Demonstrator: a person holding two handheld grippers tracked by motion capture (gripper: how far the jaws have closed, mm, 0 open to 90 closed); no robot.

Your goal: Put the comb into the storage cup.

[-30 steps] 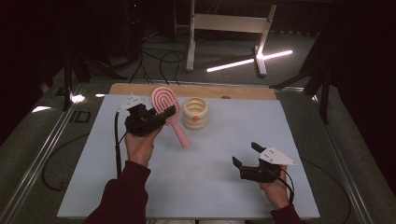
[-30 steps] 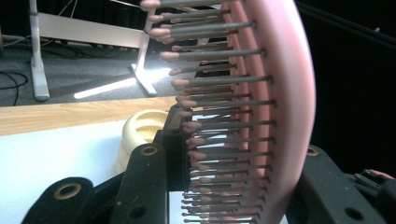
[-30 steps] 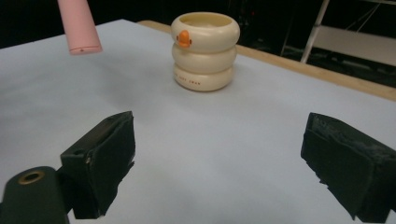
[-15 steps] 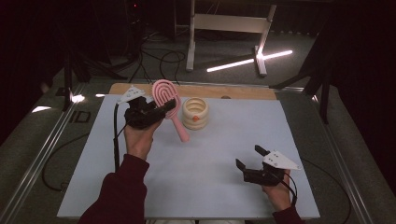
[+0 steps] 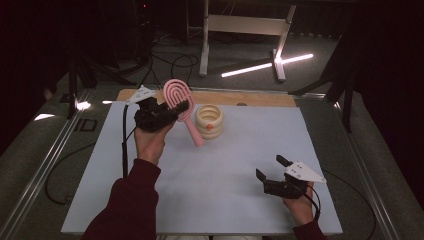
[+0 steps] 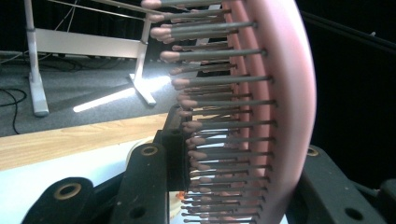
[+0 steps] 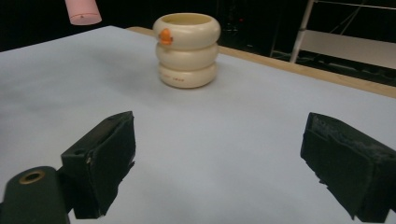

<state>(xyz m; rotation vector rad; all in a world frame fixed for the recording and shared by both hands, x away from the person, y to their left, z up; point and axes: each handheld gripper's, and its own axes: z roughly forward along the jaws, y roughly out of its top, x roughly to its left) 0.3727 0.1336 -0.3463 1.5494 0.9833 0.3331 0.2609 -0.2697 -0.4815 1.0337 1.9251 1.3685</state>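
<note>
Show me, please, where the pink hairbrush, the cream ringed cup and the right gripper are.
pink hairbrush [image 5: 176, 95]: high view, on its oval head.
cream ringed cup [image 7: 187, 50]: right gripper view, on its middle ring.
right gripper [image 5: 270, 168]: high view, between its open fingertips.

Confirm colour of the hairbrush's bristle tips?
Pink tips on grey bristles of the hairbrush; clearest in the left gripper view.

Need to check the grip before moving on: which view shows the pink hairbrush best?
The high view: the whole pink hairbrush shows, its head clamped in the left gripper, handle slanting down beside the cream cup. The left gripper view shows bristles close up; the right gripper view just the handle's end.
</note>
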